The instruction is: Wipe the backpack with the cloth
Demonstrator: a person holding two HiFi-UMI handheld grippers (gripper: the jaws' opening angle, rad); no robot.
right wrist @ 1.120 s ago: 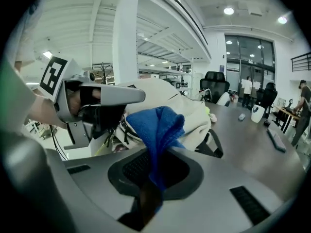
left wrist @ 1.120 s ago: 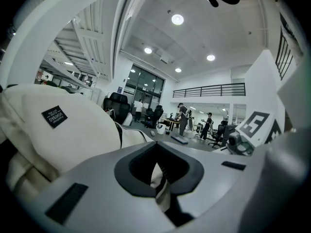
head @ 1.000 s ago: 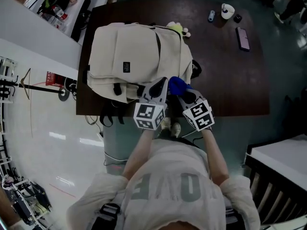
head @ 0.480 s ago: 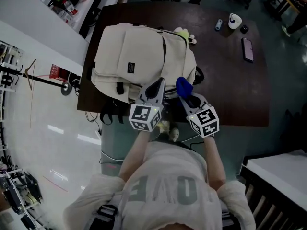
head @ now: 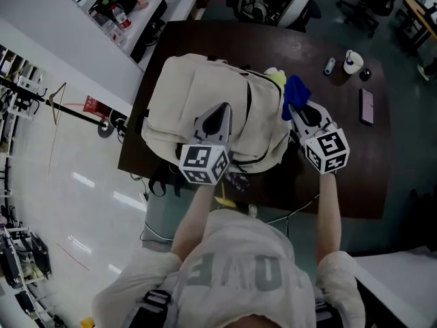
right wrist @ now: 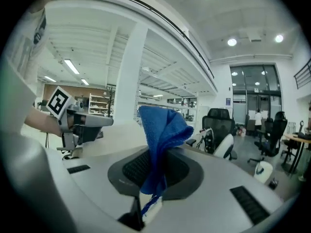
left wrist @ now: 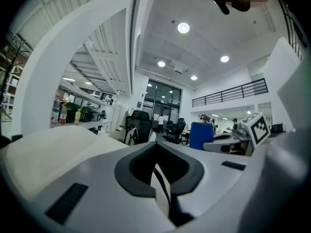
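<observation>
A beige backpack (head: 198, 104) lies flat on the dark brown table (head: 321, 176). My left gripper (head: 217, 117) hovers over the backpack's near middle, jaws shut with nothing visible between them; from its own view (left wrist: 156, 152) the cream fabric (left wrist: 48, 144) spreads to the left. My right gripper (head: 299, 111) is at the backpack's right edge, shut on a blue cloth (head: 295, 91) that sticks up past its tips. In the right gripper view the cloth (right wrist: 163, 130) stands folded between the jaws (right wrist: 154, 166), with the left gripper (right wrist: 82, 123) off to the left.
A yellow-green soft toy (head: 275, 79) pokes out at the backpack's far right corner. A phone (head: 367, 106), a white cup (head: 353, 61) and a small bottle (head: 330, 65) lie at the table's far right. Office chairs (head: 273, 2) stand beyond the table.
Both grippers have moved forward from the table's near edge. The left one now sits over the backpack; the right one has carried the cloth to the backpack's right side.
</observation>
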